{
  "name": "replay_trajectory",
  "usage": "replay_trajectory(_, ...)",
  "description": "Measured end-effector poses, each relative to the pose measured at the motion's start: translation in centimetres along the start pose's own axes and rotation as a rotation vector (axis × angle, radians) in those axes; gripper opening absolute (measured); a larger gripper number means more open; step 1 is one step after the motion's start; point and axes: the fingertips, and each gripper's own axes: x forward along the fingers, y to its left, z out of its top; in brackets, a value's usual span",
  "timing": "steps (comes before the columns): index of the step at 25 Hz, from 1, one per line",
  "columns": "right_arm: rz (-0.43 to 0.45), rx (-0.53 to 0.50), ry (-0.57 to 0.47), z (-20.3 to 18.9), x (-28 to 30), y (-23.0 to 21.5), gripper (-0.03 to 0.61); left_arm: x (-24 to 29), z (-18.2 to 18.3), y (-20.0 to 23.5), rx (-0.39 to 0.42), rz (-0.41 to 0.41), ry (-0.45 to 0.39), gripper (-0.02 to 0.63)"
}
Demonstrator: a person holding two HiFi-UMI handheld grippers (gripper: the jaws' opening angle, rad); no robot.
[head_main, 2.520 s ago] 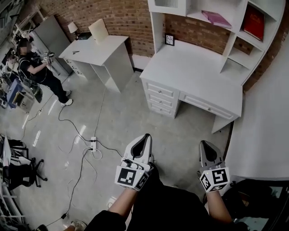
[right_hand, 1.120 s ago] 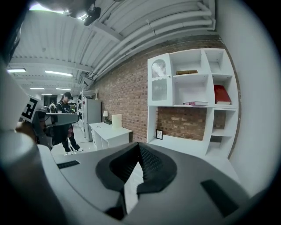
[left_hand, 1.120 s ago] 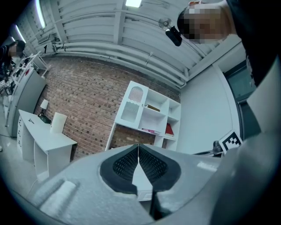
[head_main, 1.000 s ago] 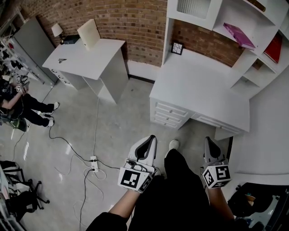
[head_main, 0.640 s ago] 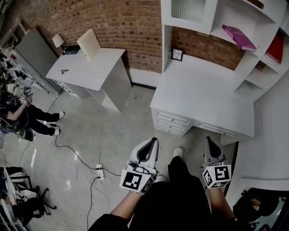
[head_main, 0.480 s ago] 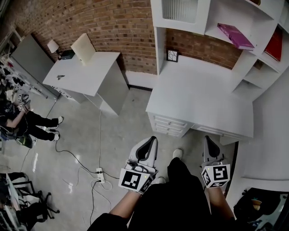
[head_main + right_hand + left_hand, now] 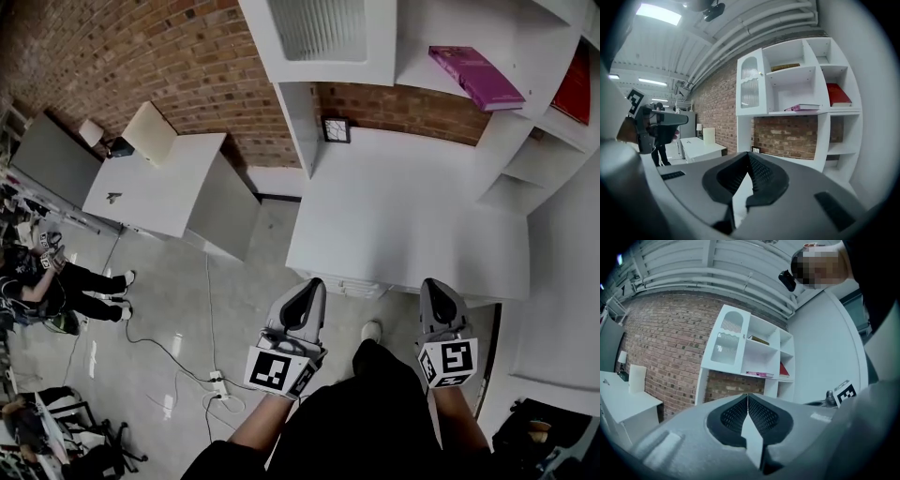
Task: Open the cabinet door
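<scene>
The cabinet door [image 7: 323, 28] is white with a ribbed glass pane, at the top left of the white shelf unit above the desk [image 7: 403, 216]. It is closed. It also shows in the left gripper view as the cabinet door [image 7: 726, 343] and in the right gripper view as the cabinet door [image 7: 749, 86] with a small knob [image 7: 761, 73]. My left gripper [image 7: 309, 287] and right gripper [image 7: 434, 286] hover side by side at the desk's near edge, well short of the door. The left gripper [image 7: 747, 397] and the right gripper [image 7: 749, 154] each have their jaws together, holding nothing.
A pink book [image 7: 478, 75] and a red book [image 7: 586, 84] lie on the open shelves. A small framed picture [image 7: 334, 129] stands at the desk's back. A second white desk [image 7: 155, 183] stands left by the brick wall. Cables and a power strip [image 7: 220, 384] lie on the floor; a person [image 7: 47, 281] stands far left.
Both grippers and the head camera have moved forward toward the desk. The shelf unit and cabinet door now fill more of the top of the head view. The jaws stayed together.
</scene>
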Motion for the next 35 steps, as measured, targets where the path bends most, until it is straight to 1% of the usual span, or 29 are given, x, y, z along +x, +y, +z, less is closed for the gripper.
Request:
replay_trajectory(2, 0.003, -0.033, -0.003, 0.8, 1.7, -1.5, 0.002, 2.6, 0.4, -0.4, 0.004, -0.019, 0.012, 0.020)
replay_trajectory(4, 0.008, -0.042, -0.017, 1.6, 3.5, -3.0, 0.002, 5.0, 0.7, -1.0, 0.009, -0.037, 0.018, 0.020)
replay_trajectory(8, 0.015, -0.007, -0.034, 2.5, 6.6, -5.4, 0.002, 9.3, 1.1, -1.1, 0.030, -0.050, 0.025, 0.020)
replay_trajectory(13, 0.032, 0.025, -0.043, 3.5, 9.2, -8.0, 0.002, 13.7, 1.9, -0.7, 0.030, -0.051, 0.009, 0.020)
replay_trajectory(15, 0.022, 0.028, -0.051, 3.9, 9.9, -9.3, 0.002, 15.0, 2.0, -0.7, 0.033, -0.049, -0.002, 0.020)
replay_trajectory(19, -0.025, 0.021, -0.041, 4.5, 11.3, -11.9, 0.002, 16.8, 2.2, -0.2, 0.031, -0.037, -0.010, 0.020)
replay_trajectory(23, -0.028, 0.022, -0.049, 5.1, 11.8, -12.9, 0.002, 17.7, 2.6, 0.6, 0.021, -0.027, -0.022, 0.020)
replay_trajectory(25, -0.035, 0.021, -0.046, 5.1, 11.9, -13.1, 0.002, 18.0, 3.0, 1.2, 0.021, -0.024, -0.048, 0.020)
replay_trajectory(26, -0.040, 0.023, -0.043, 5.1, 11.9, -13.2, 0.002, 18.2, 3.0, 1.4, 0.017, -0.028, -0.058, 0.020)
replay_trajectory(29, -0.061, 0.032, -0.040, 5.1, 11.8, -13.3, 0.002, 18.7, 3.2, 1.8, 0.006, -0.043, -0.054, 0.020)
replay_trajectory(32, -0.093, 0.031, -0.050, 5.7, 11.6, -13.4, 0.002, 19.3, 3.4, 2.4, 0.023, -0.054, -0.043, 0.020)
replay_trajectory(35, -0.127, 0.050, -0.065, 6.4, 11.9, -13.2, 0.002, 20.1, 4.8, 2.6, 0.004, -0.092, -0.086, 0.020)
